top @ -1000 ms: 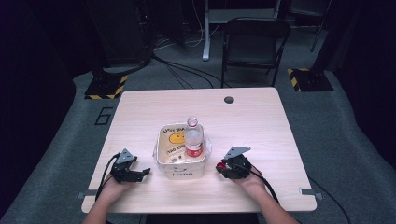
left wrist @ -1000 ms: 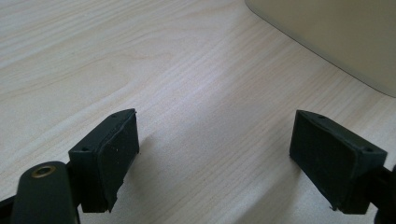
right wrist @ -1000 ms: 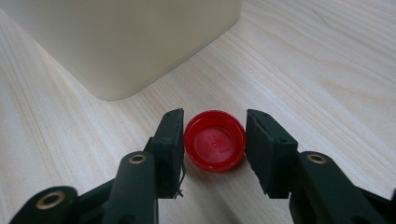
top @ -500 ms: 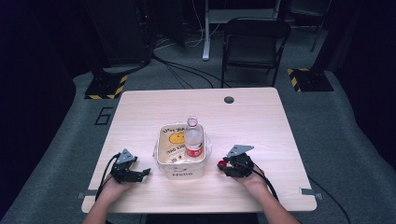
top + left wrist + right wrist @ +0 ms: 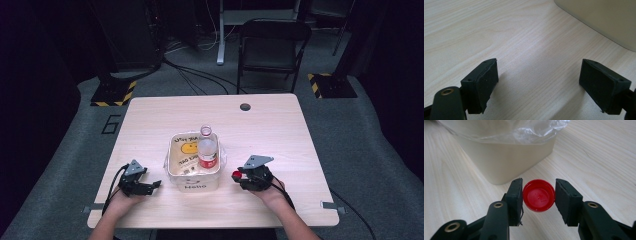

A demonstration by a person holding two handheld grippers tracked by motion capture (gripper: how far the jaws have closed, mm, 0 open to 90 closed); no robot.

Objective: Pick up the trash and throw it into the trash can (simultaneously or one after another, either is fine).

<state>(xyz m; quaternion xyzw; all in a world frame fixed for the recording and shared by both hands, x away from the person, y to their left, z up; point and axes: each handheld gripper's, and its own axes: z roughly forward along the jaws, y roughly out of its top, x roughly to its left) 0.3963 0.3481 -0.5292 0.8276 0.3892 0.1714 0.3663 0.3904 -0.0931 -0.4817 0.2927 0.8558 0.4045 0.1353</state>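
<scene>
Dark room, black chair behind; pale wood surface [image 5: 280, 130] carries a cream plastic bin [image 5: 194, 176] lined with a clear bag. Clear plastic bottle with red label [image 5: 207, 150] stands upright in the bin, neck uncapped. Right claw [image 5: 538, 195] sits just right of the bin, clamped on the small red plastic screw cap [image 5: 539, 198], pads squeezing its rim on opposite sides, cap face toward the camera, lifted clear of the surface. Left claw [image 5: 539, 82] rests just left of the bin, jaws wide apart, nothing between them. Cap looks light, stiff and slick on the skirt; a rim grip across the full width is the right hold, though it could pivot or pop out if the squeeze eases. Bottle looks light and tippy, so take it mid-body near the label.
</scene>
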